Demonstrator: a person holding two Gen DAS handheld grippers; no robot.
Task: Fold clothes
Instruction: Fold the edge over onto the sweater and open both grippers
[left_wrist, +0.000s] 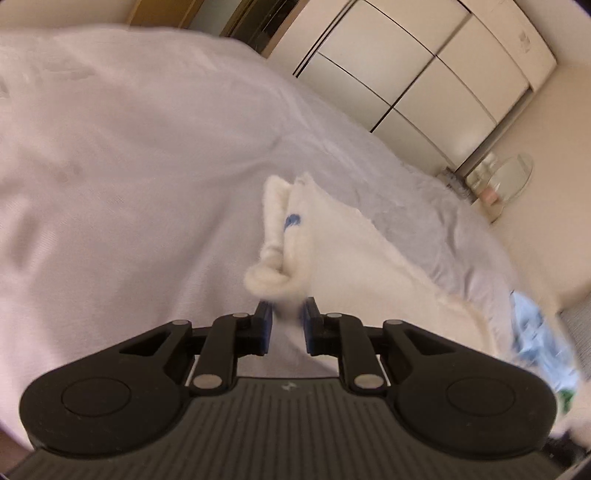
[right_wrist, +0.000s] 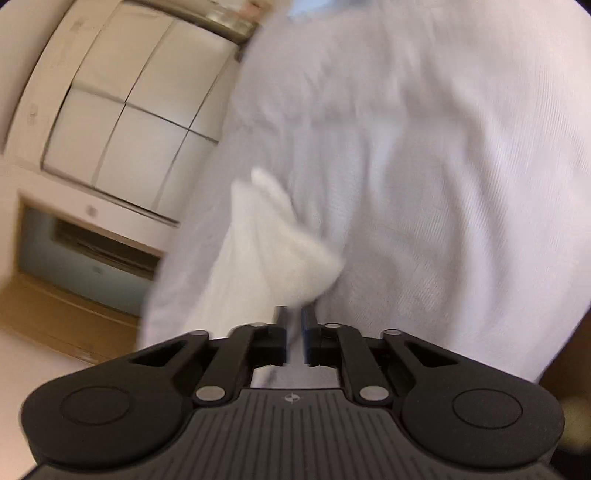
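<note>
A white garment (left_wrist: 332, 251) with a small blue mark hangs over a bed with a pale sheet (left_wrist: 129, 166). My left gripper (left_wrist: 288, 314) is shut on a bunched edge of it, and the cloth trails away to the right. In the right wrist view the same white garment (right_wrist: 266, 251) runs up and left from my right gripper (right_wrist: 293, 317), which is shut on another edge of it, above the pale sheet (right_wrist: 424, 166). Both views are blurred.
White wardrobe doors (left_wrist: 417, 74) stand beyond the bed, with a glass side table (left_wrist: 513, 181) near them. A light blue cloth (left_wrist: 535, 332) lies at the bed's right edge. The right wrist view shows cupboard doors (right_wrist: 125, 122) and a wooden ledge (right_wrist: 66, 317).
</note>
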